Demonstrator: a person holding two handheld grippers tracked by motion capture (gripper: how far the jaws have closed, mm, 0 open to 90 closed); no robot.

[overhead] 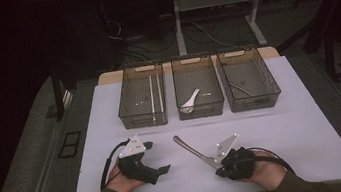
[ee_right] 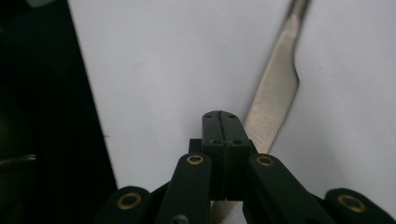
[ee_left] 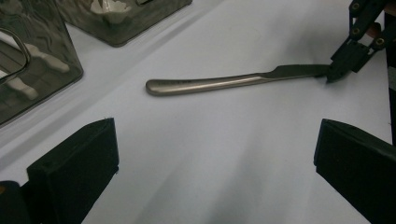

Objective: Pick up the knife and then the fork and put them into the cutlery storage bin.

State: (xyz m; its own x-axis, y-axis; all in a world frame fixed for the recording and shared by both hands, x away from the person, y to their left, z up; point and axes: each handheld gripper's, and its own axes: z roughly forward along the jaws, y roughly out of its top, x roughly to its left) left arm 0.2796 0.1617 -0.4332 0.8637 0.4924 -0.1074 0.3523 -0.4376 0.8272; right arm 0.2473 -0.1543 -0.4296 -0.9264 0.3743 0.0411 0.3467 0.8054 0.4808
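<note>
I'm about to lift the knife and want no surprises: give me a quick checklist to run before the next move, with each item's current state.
1. Right gripper shut at the blade end of the knife: ok, jaws pressed together.
2. Blade actually pinched between the pads: cannot tell; in the right gripper view the blade passes behind the closed tips.
3. Left gripper clear of the knife: ok, open, apart from the handle.
4. Knife lying flat on the table: ok.
5. Right bin has room: ok, one utensil inside.
6. Path to the three bins free: ok, bare table between.
</note>
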